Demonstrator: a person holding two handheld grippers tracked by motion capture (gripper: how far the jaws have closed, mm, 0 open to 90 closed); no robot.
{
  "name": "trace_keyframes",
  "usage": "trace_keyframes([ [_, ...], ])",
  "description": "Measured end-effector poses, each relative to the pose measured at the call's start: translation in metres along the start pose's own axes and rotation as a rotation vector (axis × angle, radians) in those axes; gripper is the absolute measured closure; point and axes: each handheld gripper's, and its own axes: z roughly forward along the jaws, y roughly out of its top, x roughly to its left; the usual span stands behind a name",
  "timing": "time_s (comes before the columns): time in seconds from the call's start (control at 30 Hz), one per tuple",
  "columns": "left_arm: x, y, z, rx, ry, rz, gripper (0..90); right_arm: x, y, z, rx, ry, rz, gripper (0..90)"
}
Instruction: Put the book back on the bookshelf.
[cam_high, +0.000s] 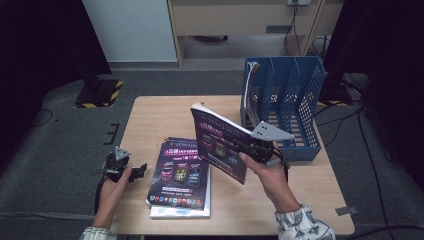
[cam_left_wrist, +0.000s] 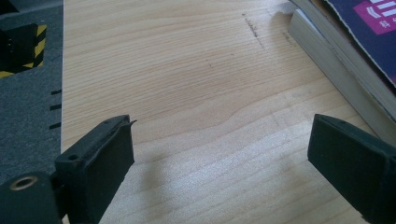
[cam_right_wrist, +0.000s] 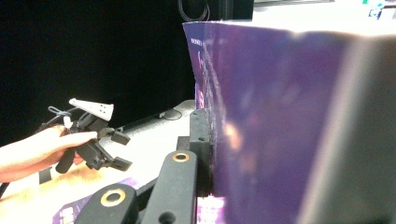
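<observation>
My right gripper (cam_high: 234, 142) is shut on a purple-covered book (cam_high: 218, 146) and holds it up on edge above the table, tilted toward the blue file rack (cam_high: 306, 95). In the right gripper view the purple cover (cam_right_wrist: 275, 121) stands clamped against the black jaw of my right gripper (cam_right_wrist: 211, 140). Two more purple-covered books (cam_high: 181, 176) lie stacked flat on the table. My left gripper (cam_high: 139, 171) rests at the table's left edge, open, with only bare wood between its jaws (cam_left_wrist: 219, 140). The stack's edge (cam_left_wrist: 341, 60) shows to its right.
The wooden table (cam_high: 160, 115) carries the blue rack at its back right, with one book (cam_high: 251, 85) leaning in the leftmost slot. Grey floor surrounds the table, and a yellow-and-black striped stand base (cam_high: 100, 92) sits off its far left corner. My left gripper (cam_right_wrist: 116, 149) also appears in the right gripper view.
</observation>
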Motion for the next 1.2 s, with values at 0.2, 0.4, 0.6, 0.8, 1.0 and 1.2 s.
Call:
trace_keyframes([
  [0.2,-0.001,-0.001,0.002,0.017,-0.002,0.005,6.7,-0.005,-0.002,-0.01,0.006,-0.011,0.002,82.6],
  [0.4,-0.002,-0.002,0.003,0.022,-0.008,0.009,6.7,-0.009,-0.003,-0.018,0.008,-0.016,0.001,82.6],
  [0.6,-0.003,-0.002,0.004,0.032,-0.012,0.015,6.7,-0.011,-0.005,-0.024,0.009,-0.018,0.004,82.6],
  [0.8,-0.004,-0.003,0.005,0.038,-0.014,0.02,6.7,-0.013,-0.006,-0.033,0.014,-0.022,0.003,82.6],
  [1.0,-0.005,-0.003,0.006,0.043,-0.017,0.025,6.7,-0.016,-0.008,-0.044,0.018,-0.027,0.0,82.6],
  [1.2,-0.005,-0.003,0.006,0.041,-0.018,0.022,6.7,-0.019,-0.009,-0.053,0.016,-0.038,0.003,82.6],
])
